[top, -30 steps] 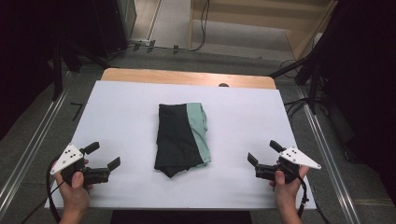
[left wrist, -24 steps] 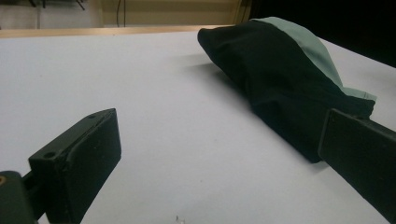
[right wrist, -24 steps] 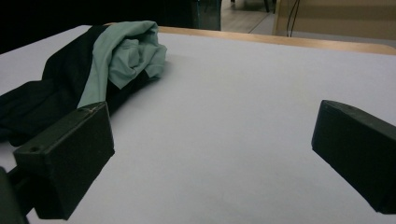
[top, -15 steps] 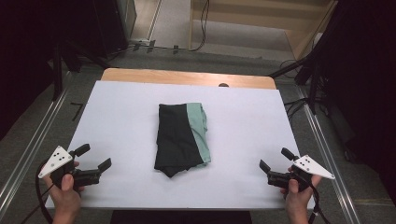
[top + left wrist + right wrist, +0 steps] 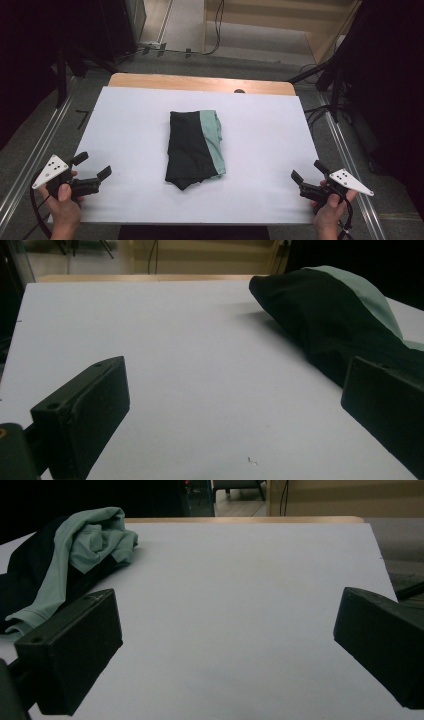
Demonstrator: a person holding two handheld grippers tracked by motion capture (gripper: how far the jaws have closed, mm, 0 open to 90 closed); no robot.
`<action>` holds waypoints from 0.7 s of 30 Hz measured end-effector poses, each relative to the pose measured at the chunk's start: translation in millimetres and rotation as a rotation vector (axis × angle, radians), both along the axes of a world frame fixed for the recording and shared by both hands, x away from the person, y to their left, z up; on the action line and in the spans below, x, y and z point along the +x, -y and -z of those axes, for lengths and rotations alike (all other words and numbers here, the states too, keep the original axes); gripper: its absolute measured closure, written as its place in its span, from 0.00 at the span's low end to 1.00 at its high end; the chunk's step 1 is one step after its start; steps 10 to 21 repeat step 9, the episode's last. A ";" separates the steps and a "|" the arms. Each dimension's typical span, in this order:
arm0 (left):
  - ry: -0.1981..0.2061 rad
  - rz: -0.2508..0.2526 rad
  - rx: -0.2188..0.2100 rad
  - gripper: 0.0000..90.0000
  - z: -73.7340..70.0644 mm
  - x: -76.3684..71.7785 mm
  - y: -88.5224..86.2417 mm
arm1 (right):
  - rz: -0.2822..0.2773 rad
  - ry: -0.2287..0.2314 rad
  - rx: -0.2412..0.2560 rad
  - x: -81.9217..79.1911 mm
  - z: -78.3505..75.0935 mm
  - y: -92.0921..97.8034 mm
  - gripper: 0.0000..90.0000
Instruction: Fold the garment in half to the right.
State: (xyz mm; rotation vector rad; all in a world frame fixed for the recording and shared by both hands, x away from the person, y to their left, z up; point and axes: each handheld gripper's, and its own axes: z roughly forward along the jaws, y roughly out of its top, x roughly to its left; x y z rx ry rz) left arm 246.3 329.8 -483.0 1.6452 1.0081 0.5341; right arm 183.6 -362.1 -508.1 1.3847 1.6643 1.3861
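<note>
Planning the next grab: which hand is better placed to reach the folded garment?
Left, marginally. The left tool sits a little nearer the garment, facing its black edge; the right tool is farther off. Both are open and empty.

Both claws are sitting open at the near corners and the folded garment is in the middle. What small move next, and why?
Probably bring the left claw in toward the near edge of the folded garment. Both it and the right claw are open, holding nothing, well apart from the cloth on the white table.
</note>
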 end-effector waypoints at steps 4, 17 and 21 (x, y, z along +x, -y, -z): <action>-0.006 -0.003 -0.003 0.00 1.1 1.0 -0.8 | -0.007 -0.001 -0.002 0.8 1.5 -0.2 0.00; -0.011 -0.003 0.008 0.00 1.7 1.8 1.2 | -0.011 -0.001 0.002 1.3 2.3 0.6 0.00; -0.011 -0.003 0.008 0.00 1.7 1.8 1.2 | -0.011 -0.001 0.002 1.3 2.3 0.6 0.00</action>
